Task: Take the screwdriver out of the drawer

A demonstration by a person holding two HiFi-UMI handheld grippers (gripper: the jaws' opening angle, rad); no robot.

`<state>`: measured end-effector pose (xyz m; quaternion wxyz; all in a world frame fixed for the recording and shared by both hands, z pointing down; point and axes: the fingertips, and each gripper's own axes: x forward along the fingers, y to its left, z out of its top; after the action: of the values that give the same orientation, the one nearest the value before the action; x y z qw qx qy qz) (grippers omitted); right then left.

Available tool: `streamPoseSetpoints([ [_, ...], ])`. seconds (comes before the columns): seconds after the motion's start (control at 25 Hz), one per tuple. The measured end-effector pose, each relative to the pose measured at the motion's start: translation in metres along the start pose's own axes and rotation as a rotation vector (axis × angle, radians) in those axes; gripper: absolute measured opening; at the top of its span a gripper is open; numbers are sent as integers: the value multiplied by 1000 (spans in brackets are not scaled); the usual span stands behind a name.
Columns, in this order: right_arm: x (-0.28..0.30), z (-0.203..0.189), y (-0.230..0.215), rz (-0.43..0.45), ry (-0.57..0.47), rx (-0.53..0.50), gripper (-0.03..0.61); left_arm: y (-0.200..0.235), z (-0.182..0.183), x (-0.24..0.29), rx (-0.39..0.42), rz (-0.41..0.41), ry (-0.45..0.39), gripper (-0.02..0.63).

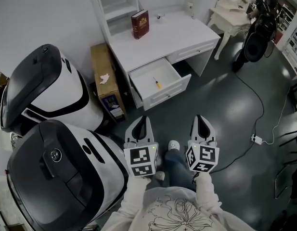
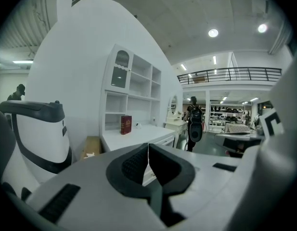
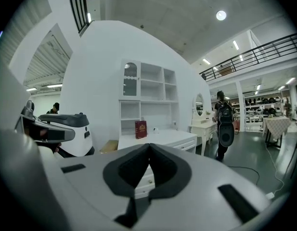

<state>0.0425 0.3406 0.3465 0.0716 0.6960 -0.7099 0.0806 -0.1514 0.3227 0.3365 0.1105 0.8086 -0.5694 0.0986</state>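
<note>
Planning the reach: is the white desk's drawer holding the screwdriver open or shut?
Open: the white wooden drawer is pulled out, the yellow-handled screwdriver lying visible inside.

readable text: none | red book (image 1: 140,24) cover: gold print too small | near machine (image 1: 66,177) badge: illegible
</note>
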Motion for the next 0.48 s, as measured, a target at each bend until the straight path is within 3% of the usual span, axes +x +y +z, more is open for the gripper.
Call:
streamPoseSetpoints([
  [0.48, 127, 20, -49, 72, 20, -2, 3, -2, 25, 120, -24, 76, 28, 8],
])
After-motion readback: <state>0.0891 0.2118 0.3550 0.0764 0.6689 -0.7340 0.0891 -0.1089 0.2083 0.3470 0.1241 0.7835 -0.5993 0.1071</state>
